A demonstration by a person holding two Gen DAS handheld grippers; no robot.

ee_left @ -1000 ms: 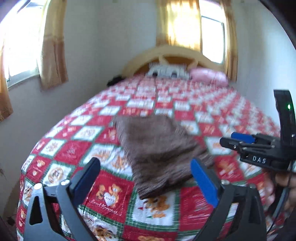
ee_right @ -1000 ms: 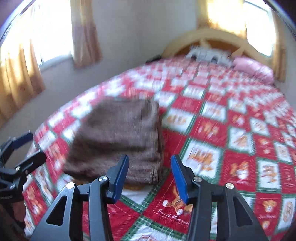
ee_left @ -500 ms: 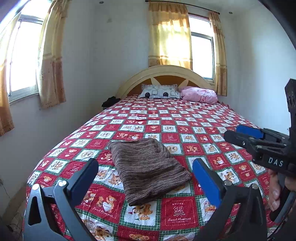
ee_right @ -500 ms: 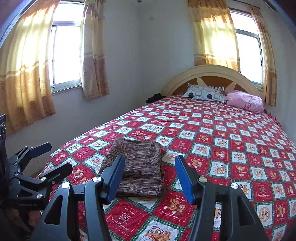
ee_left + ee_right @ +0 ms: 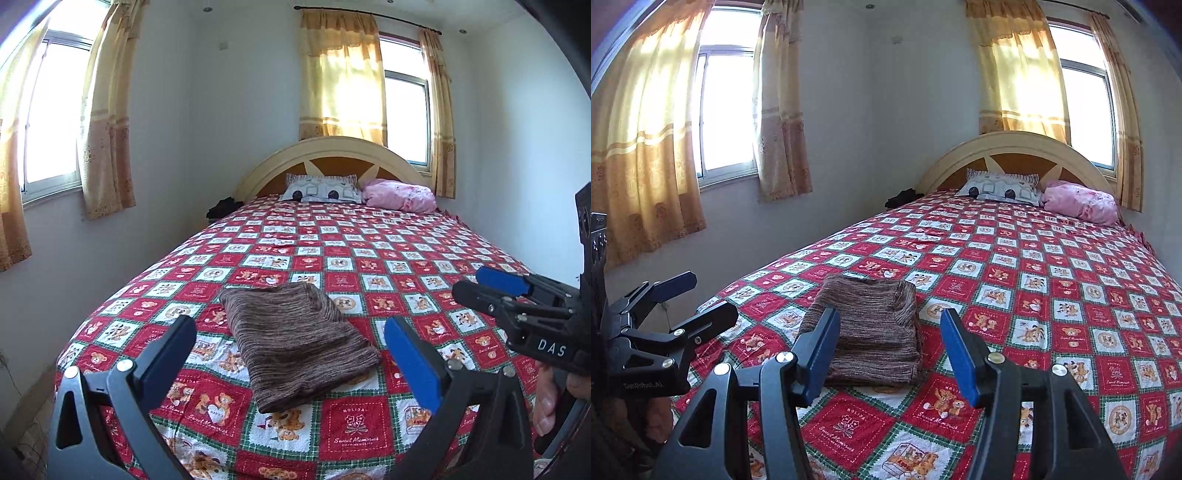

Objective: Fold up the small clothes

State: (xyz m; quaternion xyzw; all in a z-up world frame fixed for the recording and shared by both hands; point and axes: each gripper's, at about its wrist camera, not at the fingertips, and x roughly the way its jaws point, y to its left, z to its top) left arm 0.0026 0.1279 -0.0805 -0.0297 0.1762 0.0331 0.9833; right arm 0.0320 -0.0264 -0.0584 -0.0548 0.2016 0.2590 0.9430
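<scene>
Left wrist: brown garment folded flat.

This is a bedroom in a home. A wide bed fills most of the room, spread with a red, white and green patchwork quilt printed with teddy bears. At the far end stands an arched cream headboard with a patterned pillow and a pink pillow against it. Yellow curtains hang over sunlit windows on the left and far walls.
</scene>
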